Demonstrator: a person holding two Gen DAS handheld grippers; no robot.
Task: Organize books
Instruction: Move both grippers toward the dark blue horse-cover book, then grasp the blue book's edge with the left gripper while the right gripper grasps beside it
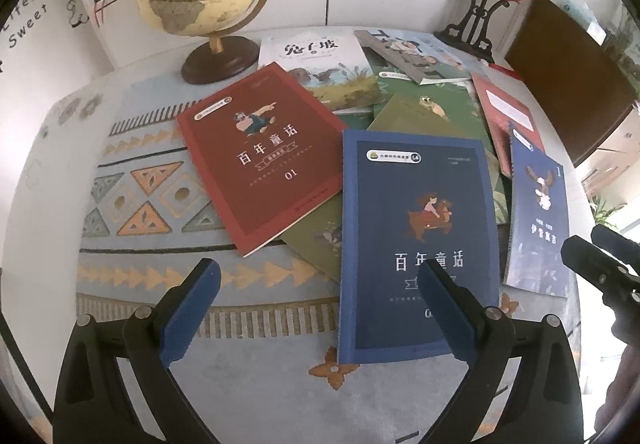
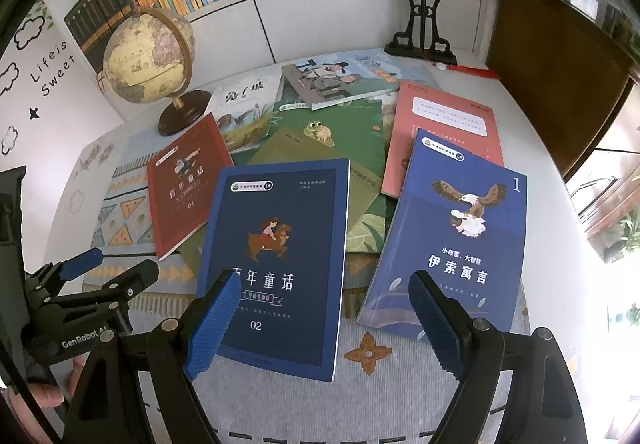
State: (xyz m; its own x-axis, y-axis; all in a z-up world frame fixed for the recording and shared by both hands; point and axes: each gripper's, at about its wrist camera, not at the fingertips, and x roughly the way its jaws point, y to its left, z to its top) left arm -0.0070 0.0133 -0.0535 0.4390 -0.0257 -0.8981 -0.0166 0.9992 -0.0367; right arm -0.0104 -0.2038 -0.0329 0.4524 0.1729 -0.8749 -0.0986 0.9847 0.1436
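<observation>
Books [image 2: 276,244] scattered on table [image 2: 400,384]; both tools [image 1: 320,312] [image 2: 324,320] spread wide, empty.

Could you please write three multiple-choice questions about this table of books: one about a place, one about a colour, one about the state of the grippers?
1. Where does the globe stand?
A. At the far left of the table, behind the red book
B. On the blue book marked 02
C. On the shelf among the books

2. What colour is the cover of the book marked 01?
A. Green
B. Red
C. Yellow

3. How are the left gripper and the right gripper?
A. Both shut on a book
B. One open, one shut on a book
C. Both open, holding nothing

Answers:
1 A: its wooden base rests on the table just beyond that book.
2 B: the cover with "01" is dark red.
3 C: each pair of blue fingers stands wide apart above the books.
</observation>
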